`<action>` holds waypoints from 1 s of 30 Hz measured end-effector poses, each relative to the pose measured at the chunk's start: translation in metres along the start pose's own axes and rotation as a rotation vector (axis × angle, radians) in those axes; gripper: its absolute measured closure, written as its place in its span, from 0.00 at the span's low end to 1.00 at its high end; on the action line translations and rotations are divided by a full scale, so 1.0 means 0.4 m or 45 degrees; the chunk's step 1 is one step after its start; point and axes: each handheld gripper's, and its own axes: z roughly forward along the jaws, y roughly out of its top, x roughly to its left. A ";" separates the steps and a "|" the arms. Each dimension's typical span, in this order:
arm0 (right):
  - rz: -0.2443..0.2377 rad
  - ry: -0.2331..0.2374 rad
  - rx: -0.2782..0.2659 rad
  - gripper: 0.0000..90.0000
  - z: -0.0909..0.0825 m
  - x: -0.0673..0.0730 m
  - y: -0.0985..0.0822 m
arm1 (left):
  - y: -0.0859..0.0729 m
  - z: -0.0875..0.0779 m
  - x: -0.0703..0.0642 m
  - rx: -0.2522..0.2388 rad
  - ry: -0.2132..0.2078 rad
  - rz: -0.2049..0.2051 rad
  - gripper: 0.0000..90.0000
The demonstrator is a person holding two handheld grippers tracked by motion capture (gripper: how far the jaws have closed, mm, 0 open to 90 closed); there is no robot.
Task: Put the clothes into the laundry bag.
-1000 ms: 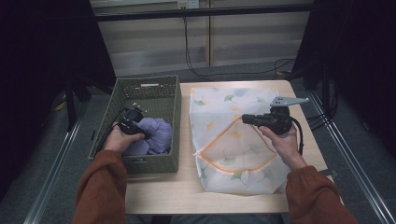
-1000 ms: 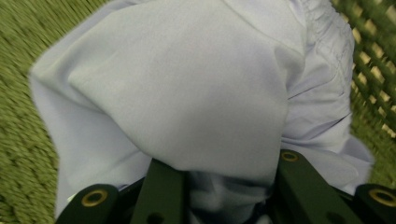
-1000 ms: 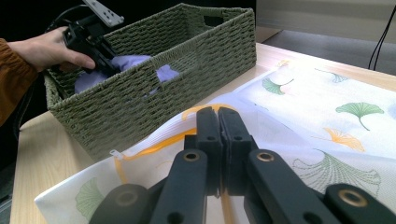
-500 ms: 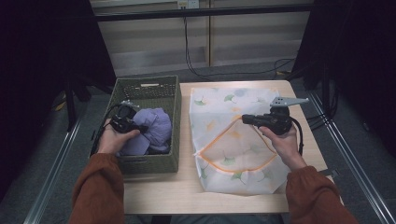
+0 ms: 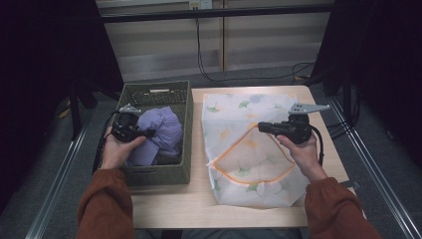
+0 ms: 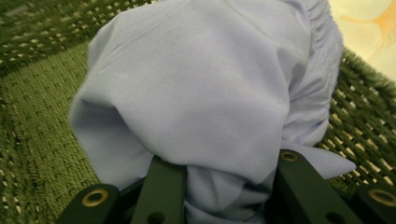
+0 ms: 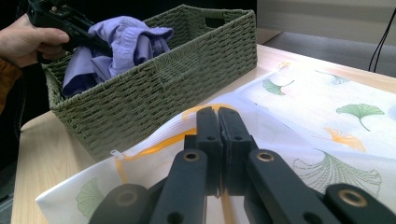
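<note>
A lavender garment (image 5: 161,132) is bunched in the green woven basket (image 5: 154,175) on the left of the table. My left gripper (image 5: 149,133) is shut on it and holds a fold raised above the basket floor. In the left gripper view the garment (image 6: 201,84) bulges out between the two jaws. A white mesh laundry bag (image 5: 239,109) with a ginkgo-leaf print lies to the right of the basket. My right gripper (image 5: 261,127) is shut on the bag's orange zipper edge (image 7: 205,108) and holds the mouth (image 5: 249,164) lifted open.
The basket (image 7: 177,79) stands right beside the bag (image 7: 327,107), their sides nearly touching. Bare wooden tabletop (image 5: 174,209) shows along the front edge. Cables run over the floor behind the table. Metal rails flank both sides of the table.
My left hand has risen and shifted a little with the lavender garment, which now stands higher in the basket. My right gripper and the bag have stayed in place.
</note>
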 end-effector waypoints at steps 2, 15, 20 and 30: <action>-0.001 0.001 -0.002 0.98 -0.001 0.000 0.000 | -0.002 -0.011 0.006 -0.026 0.009 -0.019 0.83; -0.001 -0.001 0.000 0.98 0.001 0.001 0.000 | -0.002 -0.040 0.003 -0.177 -0.013 -0.020 0.83; -0.001 -0.002 -0.002 0.98 -0.002 0.001 0.000 | 0.004 -0.047 0.001 -0.211 -0.019 -0.027 0.83; -0.002 0.002 -0.008 0.98 -0.004 0.000 0.001 | 0.005 -0.093 0.005 -0.323 -0.018 -0.040 0.83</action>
